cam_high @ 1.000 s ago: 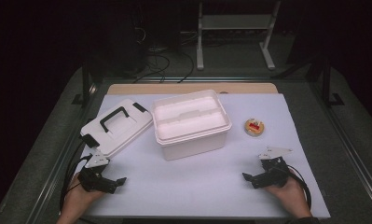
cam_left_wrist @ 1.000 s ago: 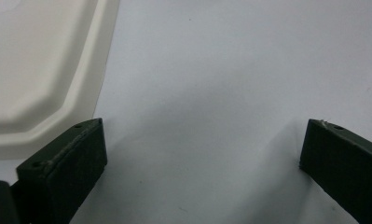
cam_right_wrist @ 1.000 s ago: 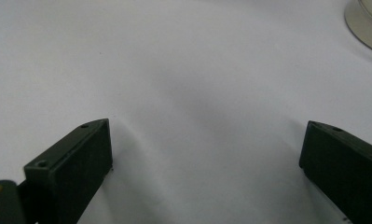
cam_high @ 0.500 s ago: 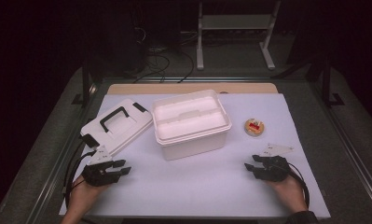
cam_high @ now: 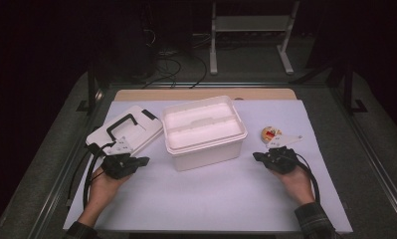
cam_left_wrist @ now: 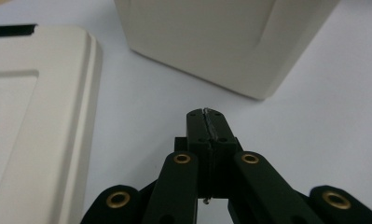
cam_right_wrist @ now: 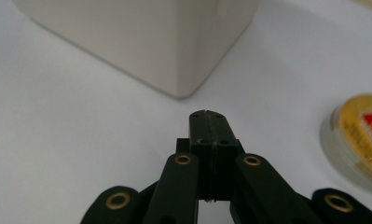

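Note:
A white plastic box (cam_high: 204, 132) stands open in the middle of the white table sheet (cam_high: 211, 194). Its flat white lid (cam_high: 125, 130) with a black handle lies to the box's left. A small round yellow-and-red tin (cam_high: 270, 133) sits to the box's right. My left gripper (cam_high: 142, 161) is held just off the box's front left corner (cam_left_wrist: 263, 88), jaws pressed together with nothing between them; they have just been closing. My right gripper (cam_high: 257, 156) is off the box's front right corner (cam_right_wrist: 181, 88), also shut and empty after closing, with the tin (cam_right_wrist: 361, 140) beside it.
A wooden strip (cam_high: 201, 93) runs along the table's far edge. Metal rails (cam_high: 370, 149) border both sides. Cables (cam_high: 176, 67) and a white stand (cam_high: 250, 30) are on the dark floor beyond. Bare sheet stretches in front of the box, between the two hands.
Both grippers have moved forward toward the box's front corners, and their jaws have gone from wide open to shut. The box, lid and tin have stayed put.

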{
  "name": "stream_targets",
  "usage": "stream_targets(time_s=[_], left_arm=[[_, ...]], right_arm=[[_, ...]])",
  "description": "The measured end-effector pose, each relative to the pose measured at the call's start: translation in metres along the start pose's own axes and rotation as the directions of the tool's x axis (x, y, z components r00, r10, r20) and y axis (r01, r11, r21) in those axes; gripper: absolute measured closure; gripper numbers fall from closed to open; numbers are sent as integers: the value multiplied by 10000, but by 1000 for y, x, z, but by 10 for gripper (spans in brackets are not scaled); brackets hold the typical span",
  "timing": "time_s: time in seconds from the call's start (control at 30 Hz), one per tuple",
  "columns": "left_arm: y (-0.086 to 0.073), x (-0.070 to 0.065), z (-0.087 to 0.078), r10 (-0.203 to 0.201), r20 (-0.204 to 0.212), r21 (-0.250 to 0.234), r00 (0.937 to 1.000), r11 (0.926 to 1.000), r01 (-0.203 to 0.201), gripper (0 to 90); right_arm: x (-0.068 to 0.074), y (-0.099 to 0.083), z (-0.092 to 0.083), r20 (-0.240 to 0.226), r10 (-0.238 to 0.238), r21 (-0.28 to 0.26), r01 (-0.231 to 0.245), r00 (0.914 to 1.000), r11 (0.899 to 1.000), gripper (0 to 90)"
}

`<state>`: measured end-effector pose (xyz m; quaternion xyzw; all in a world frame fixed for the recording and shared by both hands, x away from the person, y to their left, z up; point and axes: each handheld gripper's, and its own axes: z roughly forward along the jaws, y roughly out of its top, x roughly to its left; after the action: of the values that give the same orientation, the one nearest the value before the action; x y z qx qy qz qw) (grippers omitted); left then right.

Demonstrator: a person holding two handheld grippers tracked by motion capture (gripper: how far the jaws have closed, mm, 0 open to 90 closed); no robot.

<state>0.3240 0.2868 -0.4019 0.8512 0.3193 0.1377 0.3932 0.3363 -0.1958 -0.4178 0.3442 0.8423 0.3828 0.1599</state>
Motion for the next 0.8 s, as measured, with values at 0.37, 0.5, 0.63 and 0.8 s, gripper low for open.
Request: stream_targets(time_s=[0.37, 0.5, 0.63, 0.8], left_arm=[[33, -3, 22, 178, 450, -436, 9988, 9989, -158, 898], [39, -6, 27, 289, 612, -518, 9977, 9983, -257, 898], [42, -9, 32, 380, 847, -592, 9957, 9977, -330, 898], [45, -14, 33, 646, 833, -501, 9944, 9969, -606, 897]], right_arm=[[-20, 31, 18, -292, 84, -410, -96, 9995, 9991, 897], [-23, 39, 25, -538, -36, -558, 6, 9985, 9984, 897], [-24, 45, 28, -432, -239, -695, 208, 9988, 9974, 897], [-26, 43, 26, -722, -276, -857, 213, 9970, 9961, 897]])
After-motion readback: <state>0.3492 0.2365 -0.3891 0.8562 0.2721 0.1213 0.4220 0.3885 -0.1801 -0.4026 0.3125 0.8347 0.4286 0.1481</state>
